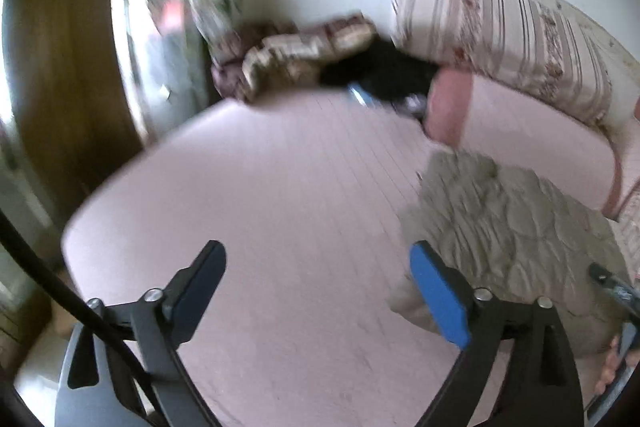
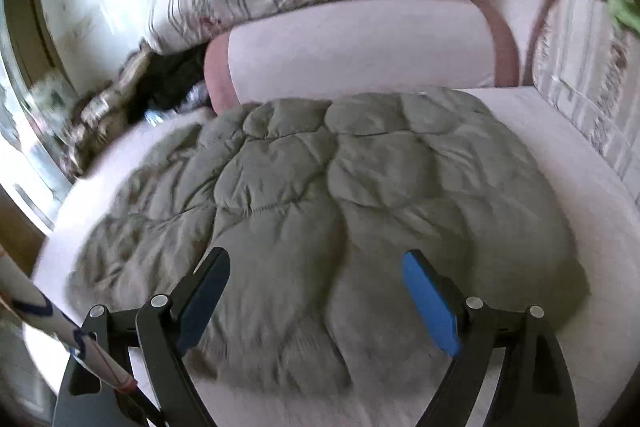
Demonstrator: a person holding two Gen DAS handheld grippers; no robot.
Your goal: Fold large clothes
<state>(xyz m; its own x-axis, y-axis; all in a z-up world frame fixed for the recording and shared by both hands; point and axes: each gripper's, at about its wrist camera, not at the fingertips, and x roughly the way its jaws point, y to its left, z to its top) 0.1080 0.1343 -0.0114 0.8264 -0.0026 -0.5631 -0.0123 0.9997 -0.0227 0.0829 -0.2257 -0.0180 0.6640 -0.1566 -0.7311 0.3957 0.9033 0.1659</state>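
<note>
L gripper (image 1: 316,291) hangs wide open w/ nothing in it over bare pink bed (image 1: 280,187), grey-green quilted jacket (image 2: 320,219) lies bunched on bed just R of it, under R gripper (image 2: 316,295), also wide, empty.

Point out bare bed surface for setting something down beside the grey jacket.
Free: the pink sheet left of the quilted jacket, up to the bed's edge. Narrow strip right of it, by the striped cushion. Crowded: far corner, clothes pile against the bolster.
</note>
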